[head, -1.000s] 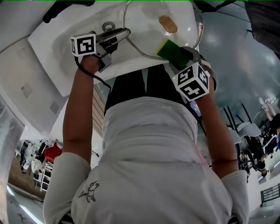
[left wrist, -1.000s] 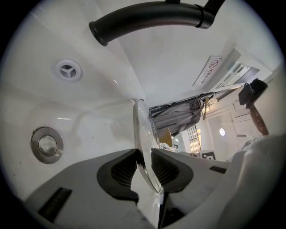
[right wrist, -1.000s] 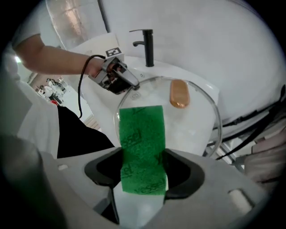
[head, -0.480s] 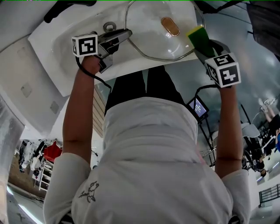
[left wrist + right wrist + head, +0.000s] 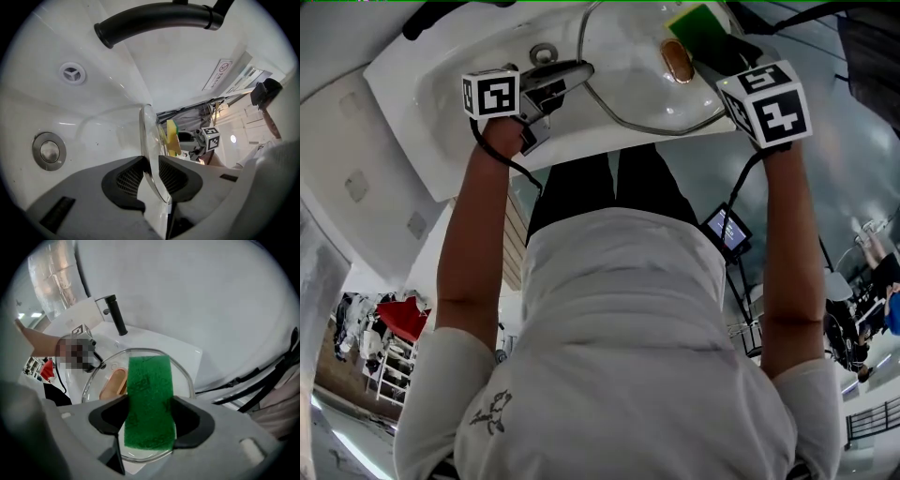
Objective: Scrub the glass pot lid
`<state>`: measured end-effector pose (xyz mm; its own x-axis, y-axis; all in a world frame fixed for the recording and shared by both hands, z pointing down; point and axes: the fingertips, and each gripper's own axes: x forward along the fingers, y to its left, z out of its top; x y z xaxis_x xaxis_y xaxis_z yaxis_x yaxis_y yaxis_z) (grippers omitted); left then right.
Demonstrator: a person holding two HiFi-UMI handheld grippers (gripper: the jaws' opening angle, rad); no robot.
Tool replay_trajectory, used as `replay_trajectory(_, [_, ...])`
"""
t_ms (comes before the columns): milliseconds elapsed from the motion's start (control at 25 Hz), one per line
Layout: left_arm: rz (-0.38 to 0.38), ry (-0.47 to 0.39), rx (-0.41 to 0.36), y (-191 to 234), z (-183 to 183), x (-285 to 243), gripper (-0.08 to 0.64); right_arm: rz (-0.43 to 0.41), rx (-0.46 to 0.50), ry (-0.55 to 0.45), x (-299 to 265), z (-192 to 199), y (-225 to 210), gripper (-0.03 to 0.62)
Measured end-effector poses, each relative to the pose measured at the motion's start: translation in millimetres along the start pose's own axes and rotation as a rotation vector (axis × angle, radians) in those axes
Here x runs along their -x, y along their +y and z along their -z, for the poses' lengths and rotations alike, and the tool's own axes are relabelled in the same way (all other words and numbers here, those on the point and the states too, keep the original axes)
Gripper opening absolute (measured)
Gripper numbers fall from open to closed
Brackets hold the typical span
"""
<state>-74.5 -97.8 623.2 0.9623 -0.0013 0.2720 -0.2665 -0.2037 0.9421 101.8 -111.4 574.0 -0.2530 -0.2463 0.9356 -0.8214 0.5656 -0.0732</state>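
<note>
The right gripper (image 5: 724,45) has moved up across the lid (image 5: 623,89). A second ago its sponge (image 5: 696,21) sat at the lid's near rim, then at the right rim. Now it lies beyond the knob (image 5: 677,59), by the far rim. The left gripper (image 5: 562,75) stays clamped at the lid's left rim and has hardly shifted.

A white sink (image 5: 441,122) lies under the lid. A black faucet (image 5: 154,18) reaches over the basin, and a round drain (image 5: 48,151) sits in its floor. In the head view the person's torso and arms fill most of the picture. In the right gripper view the sponge covers the middle of the lid, with the knob showing just left of it.

The left gripper's jaws are closed on the lid's rim, the glass running edge-on between the pads and out past the tips. The right gripper's jaws grip the sponge by its sides, green face toward the camera, its end sticking out over the lid. From the left gripper view the sponge sits right at the glass, on its far side; actual contact cannot be told.
</note>
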Motion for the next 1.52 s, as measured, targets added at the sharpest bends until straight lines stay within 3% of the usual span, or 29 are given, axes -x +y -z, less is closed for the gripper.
replay_trajectory(320, [0.021, -0.009, 0.012, -3, 1, 0, 0.103, -0.038, -0.126, -0.025, 0, 23, -18, 0.287])
replay_trajectory(640, [0.026, -0.003, 0.015, -4, 2, 0, 0.103, 0.032, -0.267, 0.035, 11, 92, -70, 0.287])
replay_trajectory(840, [0.023, -0.001, 0.016, -3, 1, -1, 0.103, 0.068, -0.273, 0.068, 16, 109, -89, 0.288])
replay_trajectory(920, [0.02, 0.002, 0.007, -2, 0, -1, 0.103, 0.08, -0.226, 0.057, 19, 94, -90, 0.288])
replay_trajectory(1040, [0.024, 0.015, 0.017, -5, 3, -1, 0.103, 0.076, -0.071, 0.027, 16, 49, -79, 0.288])
replay_trajectory(1320, [0.018, 0.01, 0.01, -4, 1, -1, 0.103, -0.041, 0.28, -0.029, -13, -50, -6, 0.288])
replay_trajectory(1440, [0.015, 0.009, 0.006, -3, 0, 0, 0.103, -0.08, 0.342, -0.022, -24, -61, 9, 0.288])
replay_trajectory(1520, [0.0, -0.003, -0.013, 0, -3, 1, 0.103, -0.098, 0.319, -0.023, -27, -61, 6, 0.288])
